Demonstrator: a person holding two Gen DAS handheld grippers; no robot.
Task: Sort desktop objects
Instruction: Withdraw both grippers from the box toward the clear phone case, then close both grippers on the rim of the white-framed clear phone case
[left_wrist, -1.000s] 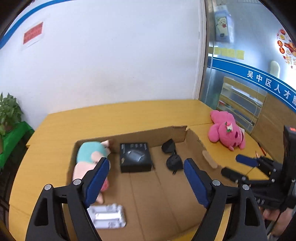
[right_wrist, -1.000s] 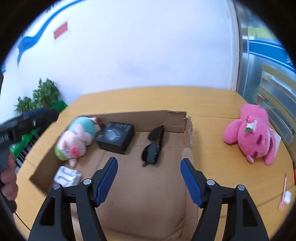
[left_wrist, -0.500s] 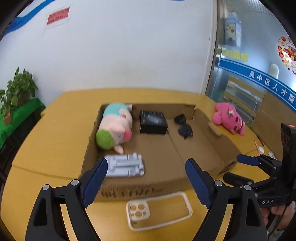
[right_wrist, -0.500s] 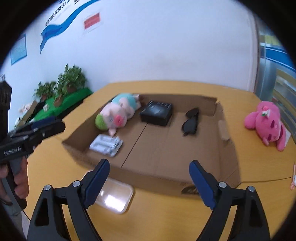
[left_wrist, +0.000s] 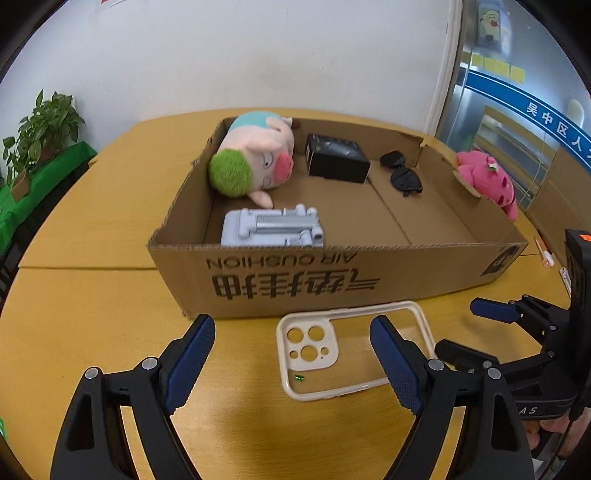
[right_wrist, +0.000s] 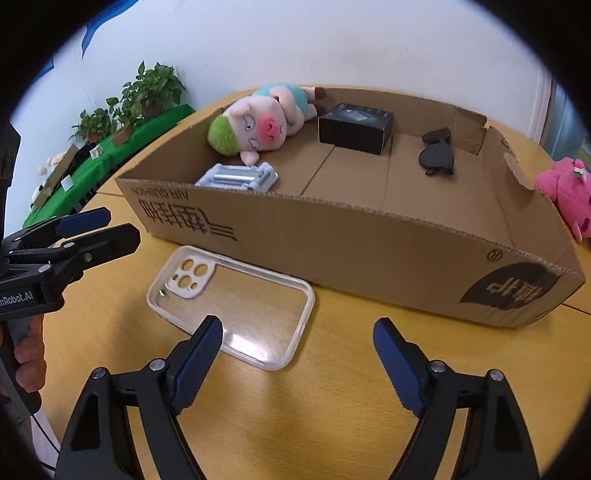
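— What's sitting on that yellow desk (left_wrist: 92, 306), and why is it laid out that way?

— The biggest thing is the open cardboard box (left_wrist: 332, 273), which seems to be serving as the collecting bin. Already lying inside are a plush pig with green hair (left_wrist: 255, 162), a black carton (left_wrist: 336, 158) beside it at the back, a grey folding stand (left_wrist: 273, 227) against the near wall, and black sunglasses (left_wrist: 400, 173) toward the right end.

— And what's waiting outside it?

— A pink plush toy (right_wrist: 569, 188) is lying on the desk past the box's right end, well apart from both claws. The clear phone case (right_wrist: 236, 306) is lying flat just in front of the box's near wall, camera cutouts toward the left. I'd guess that one is next, being closest.

— What are the claws doing?

— The left claw (left_wrist: 291, 362) is hanging over the case with its jaws wide and nothing gripped; they have just been opening a little. The right claw (right_wrist: 299, 354) is hovering over the case's near corner, also empty, its jaws having just been closing somewhat yet standing well apart.

— Why both at once?

— Probably because the case is thin and flat, so lifting an edge may be awkward. A person's hand (right_wrist: 26, 354) is holding the left tool's grip.
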